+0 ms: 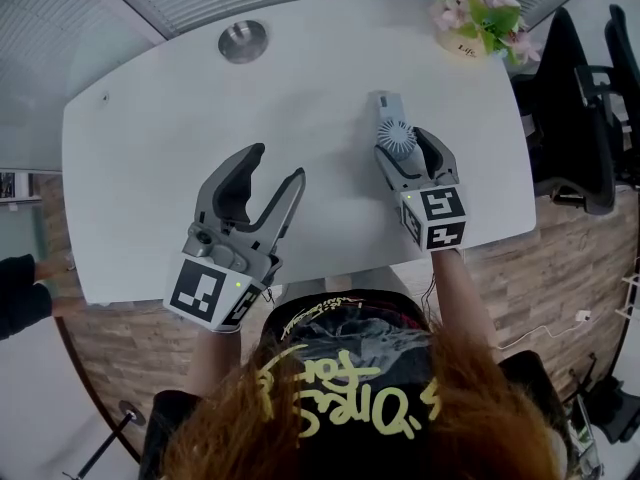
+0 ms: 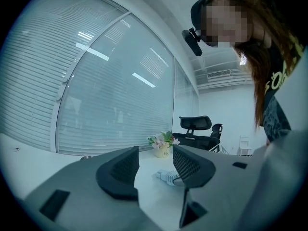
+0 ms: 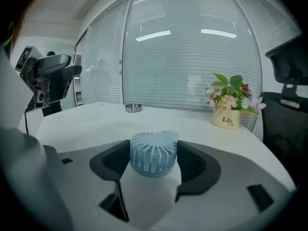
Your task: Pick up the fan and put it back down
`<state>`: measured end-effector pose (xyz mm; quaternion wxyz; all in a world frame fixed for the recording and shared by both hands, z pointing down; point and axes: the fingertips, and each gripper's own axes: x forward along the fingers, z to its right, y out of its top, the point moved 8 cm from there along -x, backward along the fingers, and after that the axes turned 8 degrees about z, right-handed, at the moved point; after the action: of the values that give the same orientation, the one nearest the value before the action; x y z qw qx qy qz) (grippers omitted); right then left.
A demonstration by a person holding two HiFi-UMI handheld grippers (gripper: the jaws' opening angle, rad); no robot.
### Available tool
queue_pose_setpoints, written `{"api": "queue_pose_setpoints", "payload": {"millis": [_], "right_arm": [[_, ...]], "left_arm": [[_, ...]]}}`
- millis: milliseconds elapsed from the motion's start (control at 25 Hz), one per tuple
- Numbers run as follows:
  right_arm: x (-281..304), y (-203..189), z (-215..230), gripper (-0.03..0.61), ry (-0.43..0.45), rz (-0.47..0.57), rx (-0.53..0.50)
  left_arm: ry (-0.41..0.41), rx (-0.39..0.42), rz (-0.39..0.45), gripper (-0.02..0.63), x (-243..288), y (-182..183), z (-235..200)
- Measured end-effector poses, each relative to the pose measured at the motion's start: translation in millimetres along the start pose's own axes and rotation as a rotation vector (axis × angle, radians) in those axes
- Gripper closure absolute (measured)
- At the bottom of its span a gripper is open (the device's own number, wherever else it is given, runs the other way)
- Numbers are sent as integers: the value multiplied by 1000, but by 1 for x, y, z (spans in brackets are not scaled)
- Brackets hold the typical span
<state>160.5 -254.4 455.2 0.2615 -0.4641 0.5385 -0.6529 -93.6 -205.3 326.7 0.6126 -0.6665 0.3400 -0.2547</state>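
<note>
Evidently the work falls to the right tool (image 1: 401,141): its two dark ribbed pads sit against opposite sides of the round, slatted head of the small pale-blue plastic fan (image 1: 396,135), pinching it across its widest part. That looks a sensible hold, since the squat head gives the pads two firm curved faces, while the slim handle points away from the person toward the far edge of the white oval desk (image 1: 180,138). The fan is toward the right side of the desk, low over it. Whether it rests on the surface or hangs just clear cannot be told from these views. The tool tips slightly downward, which suits either setting the fan down or starting the lift.

Meanwhile the left tool (image 1: 277,168) is held level near the front edge of the desk, well apart from the fan, with its jaws spread and nothing between them. It seems parked there to keep out of the way, as one tool is enough for so light a thing.

Farther back stand a white pot of pink flowers (image 1: 470,20) near the right corner and a round metal dish (image 1: 243,40), both well clear of the fan.
</note>
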Motion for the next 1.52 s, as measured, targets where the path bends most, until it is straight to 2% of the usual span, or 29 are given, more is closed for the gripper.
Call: {"api": "queue_pose_setpoints", "payload": {"millis": [520,1000,1200,1520], "right_arm": [[15,-12,-4,273,-8,-112,-63],[19,-12,-9,273,-6,-143,-114],[19,-8,-8,273,-5,-105,-99],[12,23,-13,272,7,-26,-145]], "left_arm": [[24,-7,1,407,-7,0,-4],[20,-37,24,411,-10,3,-2],[25,-28,33,411,-13,8,-3],[28,-8,56,411,-15,16,-3]]}}
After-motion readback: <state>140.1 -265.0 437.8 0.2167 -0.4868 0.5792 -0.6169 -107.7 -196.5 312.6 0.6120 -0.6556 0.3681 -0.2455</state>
